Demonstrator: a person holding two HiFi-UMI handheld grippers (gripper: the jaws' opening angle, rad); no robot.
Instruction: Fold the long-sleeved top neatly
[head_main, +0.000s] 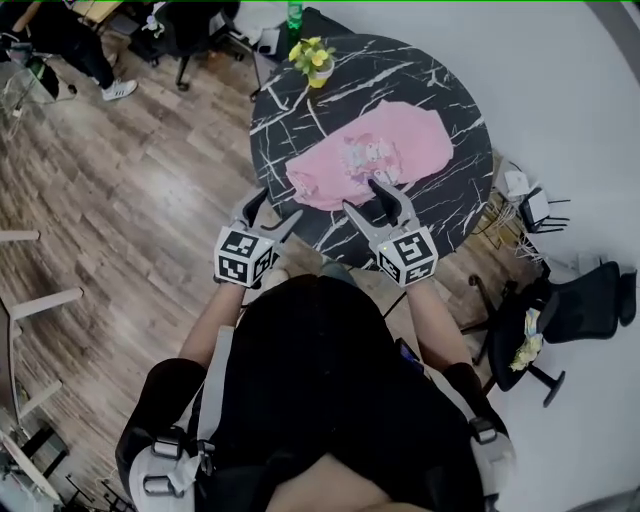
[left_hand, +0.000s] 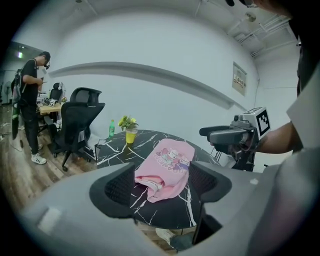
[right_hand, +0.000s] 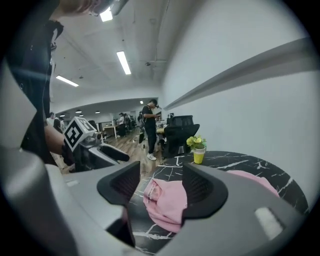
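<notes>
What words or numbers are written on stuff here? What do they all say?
Nothing here can be read clearly enough to quote.
Pink top: cartoon print with some lettering, too blurred to read.
Wall sign: too small to read.
Green bottle: label too small to read.
Marker cubes: only black-and-white square patterns, no words or numbers.
</notes>
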